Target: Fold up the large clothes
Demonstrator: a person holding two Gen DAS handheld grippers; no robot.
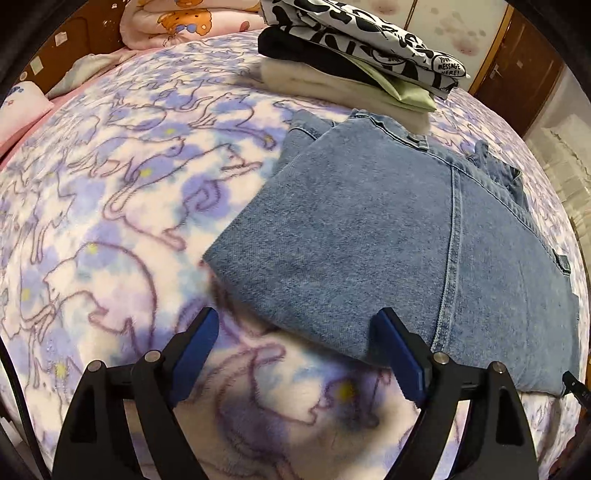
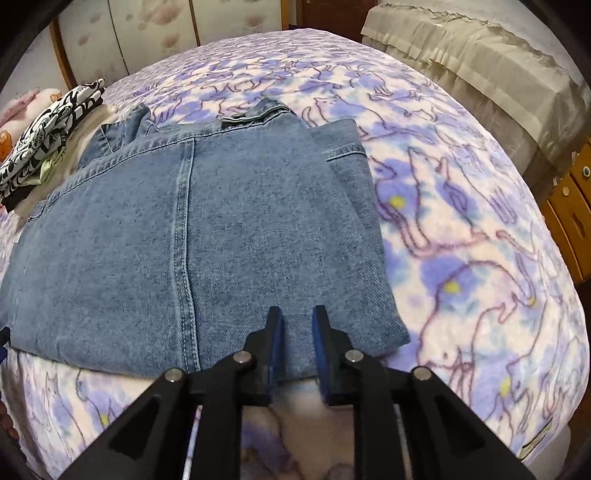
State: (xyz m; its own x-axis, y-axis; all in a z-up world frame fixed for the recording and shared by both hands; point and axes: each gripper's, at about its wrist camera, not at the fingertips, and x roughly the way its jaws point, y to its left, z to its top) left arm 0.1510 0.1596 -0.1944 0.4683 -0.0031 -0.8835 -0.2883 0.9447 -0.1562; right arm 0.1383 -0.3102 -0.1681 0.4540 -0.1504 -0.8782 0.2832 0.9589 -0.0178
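A folded blue denim garment lies flat on the bed; it also shows in the right wrist view. My left gripper is wide open at the garment's near left corner, its right finger over the near edge and its left finger over the blanket. My right gripper is narrowly open over the garment's near edge, towards its right corner, with nothing between the pads. The denim lies flat and unlifted.
A purple cat-print fleece blanket covers the bed. A stack of folded clothes sits behind the denim, also shown in the right wrist view. Pink bedding lies at the far left. A covered cabinet stands at the right.
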